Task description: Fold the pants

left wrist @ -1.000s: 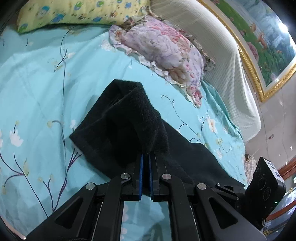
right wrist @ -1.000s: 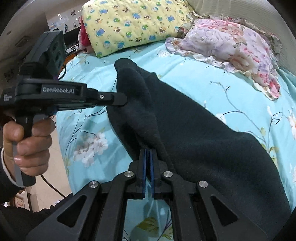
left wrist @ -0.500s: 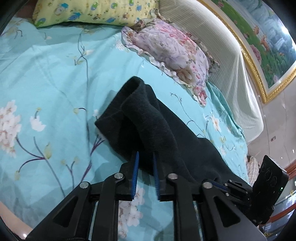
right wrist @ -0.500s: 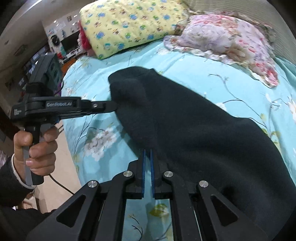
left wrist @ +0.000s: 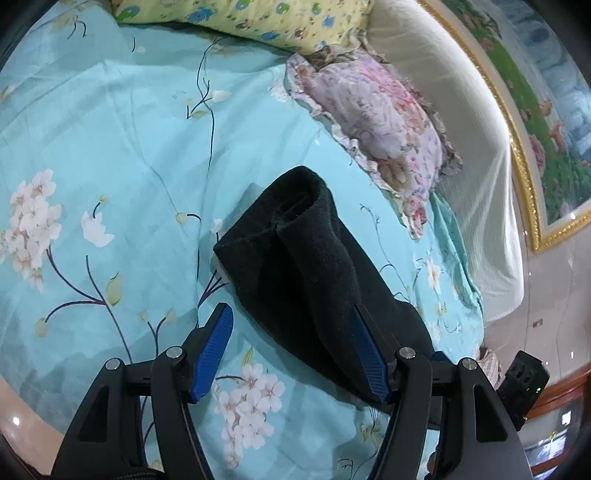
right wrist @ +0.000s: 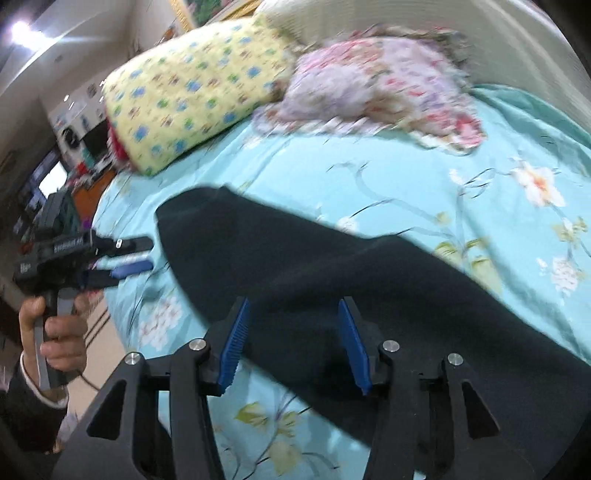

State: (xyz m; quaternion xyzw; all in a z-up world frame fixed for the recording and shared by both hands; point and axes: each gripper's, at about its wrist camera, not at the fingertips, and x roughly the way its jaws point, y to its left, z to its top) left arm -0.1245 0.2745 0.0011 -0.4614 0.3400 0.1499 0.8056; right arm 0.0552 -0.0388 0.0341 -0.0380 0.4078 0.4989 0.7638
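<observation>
A bed sheet (left wrist: pixel 110 155), turquoise with printed flowers, fills most of both views. At the upper edge of the left wrist view lie a yellow pillow (left wrist: pixel 258 22) and, to its right, a pink floral pillow (left wrist: pixel 373 118).

The black pants (left wrist: pixel 306 266) lie on the sheet as a long band running from the centre of the left wrist view down to the lower right; the far end curls up into a loose roll just below the floral pillow. In the right wrist view, which is blurred, the same cloth crosses from centre left to the lower right corner.

The left gripper (left wrist: pixel 291 350) sits at the bottom of its frame with jaws spread wide and holding nothing, the cloth edge lying between them. The right gripper (right wrist: pixel 293 343) is likewise spread apart above the fabric, empty.

My judgement: the fold is laid and both tools are free, so the step in hand is to tidy it. To do that well, flatten the curled end first, line up the long edges, then take hold at a corner, pinching all layers at once so that none slips when the next fold is carried over.
</observation>
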